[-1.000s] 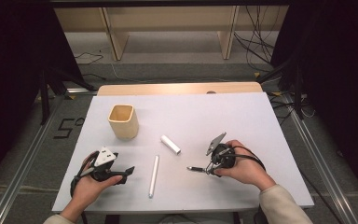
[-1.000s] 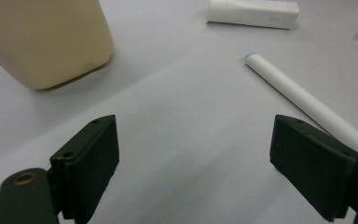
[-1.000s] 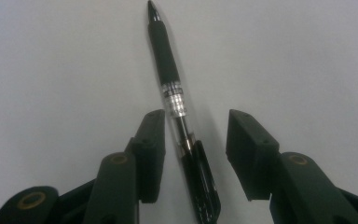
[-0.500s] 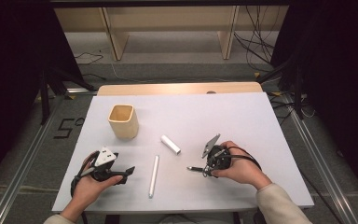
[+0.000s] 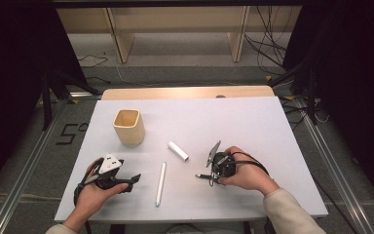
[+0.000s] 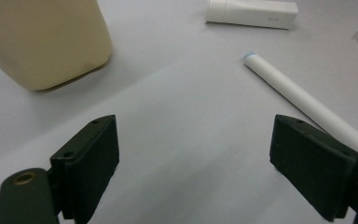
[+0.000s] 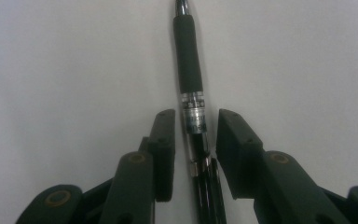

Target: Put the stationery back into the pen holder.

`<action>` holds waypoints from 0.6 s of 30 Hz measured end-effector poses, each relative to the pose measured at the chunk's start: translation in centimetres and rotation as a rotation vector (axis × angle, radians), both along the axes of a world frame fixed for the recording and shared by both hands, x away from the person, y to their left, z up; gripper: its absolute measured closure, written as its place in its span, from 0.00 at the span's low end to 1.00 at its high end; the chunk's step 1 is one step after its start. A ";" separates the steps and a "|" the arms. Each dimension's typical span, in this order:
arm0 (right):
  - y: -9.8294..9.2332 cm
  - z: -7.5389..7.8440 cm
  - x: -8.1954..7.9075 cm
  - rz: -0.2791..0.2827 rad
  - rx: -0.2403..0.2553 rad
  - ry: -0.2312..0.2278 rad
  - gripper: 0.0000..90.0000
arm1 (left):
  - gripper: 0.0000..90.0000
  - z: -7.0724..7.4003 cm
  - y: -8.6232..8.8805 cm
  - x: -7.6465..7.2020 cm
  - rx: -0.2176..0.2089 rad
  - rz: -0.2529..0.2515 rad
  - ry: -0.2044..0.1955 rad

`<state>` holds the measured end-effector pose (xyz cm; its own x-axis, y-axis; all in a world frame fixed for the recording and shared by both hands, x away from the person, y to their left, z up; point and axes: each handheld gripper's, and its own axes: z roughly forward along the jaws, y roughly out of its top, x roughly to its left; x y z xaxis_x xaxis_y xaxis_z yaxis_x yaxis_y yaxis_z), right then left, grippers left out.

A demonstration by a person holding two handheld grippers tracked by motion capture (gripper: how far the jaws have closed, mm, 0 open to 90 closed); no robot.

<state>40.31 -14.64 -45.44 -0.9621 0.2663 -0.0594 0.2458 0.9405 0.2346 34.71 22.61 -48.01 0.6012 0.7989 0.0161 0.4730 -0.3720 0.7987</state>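
R gripper is straddling a black pen lying on the white table, near its front edge; jaws have just been closing, narrow gaps remaining, pads not yet pressing. L gripper is resting wide open w/ nothing between, beside a white marker.

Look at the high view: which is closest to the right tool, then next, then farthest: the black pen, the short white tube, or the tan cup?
1. Black pen: between the jaws of the right tool.
2. Short white tube: up and left of it.
3. Tan cup: far left, toward the table's back.
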 end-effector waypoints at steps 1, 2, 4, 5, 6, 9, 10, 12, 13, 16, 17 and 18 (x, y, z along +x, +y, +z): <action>0.2 0.0 0.0 0.005 -0.014 -0.002 0.76 | 0.17 0.0 0.0 0.0 0.000 0.000 0.000; 0.3 0.0 0.0 -0.003 -0.015 0.000 0.76 | 0.17 0.0 0.0 0.0 -0.001 0.001 0.001; 0.3 0.0 0.0 0.003 -0.021 0.000 0.77 | 0.17 0.0 0.0 0.0 0.000 0.000 0.000; 0.4 0.0 0.0 0.005 -0.025 0.000 0.77 | 0.17 0.0 0.0 0.0 -0.001 0.001 0.001; 0.5 0.0 0.0 -0.003 -0.032 0.004 0.77 | 0.17 0.0 0.0 0.0 -0.001 0.001 0.001; 0.5 0.0 0.1 0.014 -0.047 0.005 0.79 | 0.17 0.0 0.0 0.0 0.000 0.000 0.000; 0.6 0.0 0.1 0.017 -0.050 0.007 0.79 | 0.17 0.0 0.0 0.0 -0.001 0.000 0.001; 0.7 0.0 0.2 0.017 -0.061 0.009 0.80 | 0.17 0.0 0.0 0.0 0.000 -0.001 0.000; 0.8 0.0 0.2 0.016 -0.066 0.009 0.79 | 0.17 0.0 0.0 0.0 0.000 -0.001 0.000; 0.9 0.0 0.2 0.024 -0.075 0.008 0.80 | 0.17 0.0 0.0 0.0 0.000 0.000 0.001; 0.9 0.0 0.2 0.018 -0.075 0.011 0.80 | 0.17 0.0 0.0 0.0 -0.002 0.001 0.001; 1.0 0.0 0.2 0.009 -0.075 0.015 0.80 | 0.17 0.0 0.0 0.0 0.000 0.000 0.001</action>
